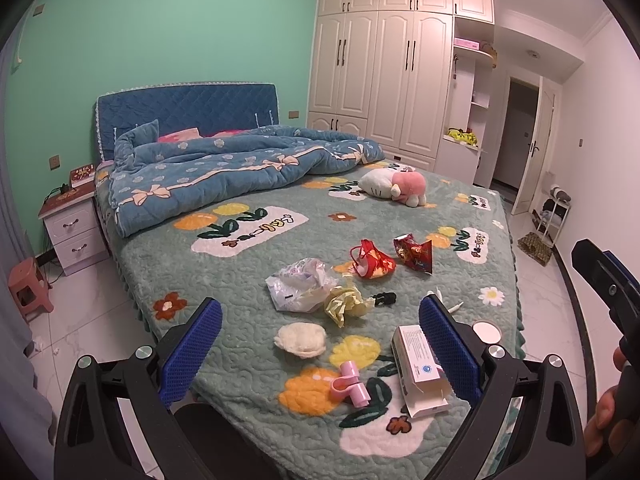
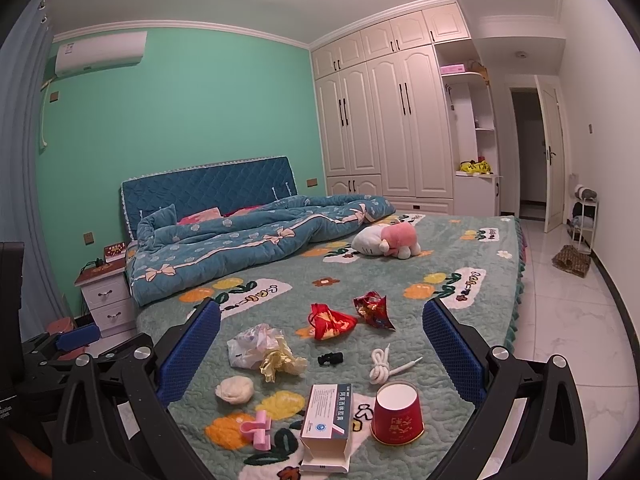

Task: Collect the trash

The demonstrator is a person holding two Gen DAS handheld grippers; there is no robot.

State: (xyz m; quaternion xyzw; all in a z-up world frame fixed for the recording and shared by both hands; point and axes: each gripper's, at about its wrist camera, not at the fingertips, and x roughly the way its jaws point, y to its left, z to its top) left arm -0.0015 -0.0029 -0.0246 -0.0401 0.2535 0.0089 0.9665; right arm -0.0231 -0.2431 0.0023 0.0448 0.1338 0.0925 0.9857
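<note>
Trash lies on the green bedspread (image 1: 248, 360) near the foot of the bed: a crumpled clear plastic bag (image 1: 300, 288), yellow crumpled paper (image 1: 346, 304), a white wad (image 1: 301, 339), an open white medicine box (image 1: 418, 368), a red snack wrapper (image 1: 414, 254) and a red pouch (image 1: 372, 260). The right wrist view shows the same bag (image 2: 252, 346), box (image 2: 326, 426), an upside-down red paper cup (image 2: 397, 414), a white cable (image 2: 384, 364) and a pink clip (image 2: 258, 432). My left gripper (image 1: 320, 348) and right gripper (image 2: 322, 352) are both open and empty, above the foot of the bed.
A Hello Kitty plush (image 1: 394, 186) and a blue quilt (image 1: 224, 168) lie further up the bed. A nightstand (image 1: 74, 228) and pink stool (image 1: 28, 288) stand at the left. Wardrobes (image 1: 384, 80) fill the back wall; white tiled floor (image 1: 548, 300) runs along the right.
</note>
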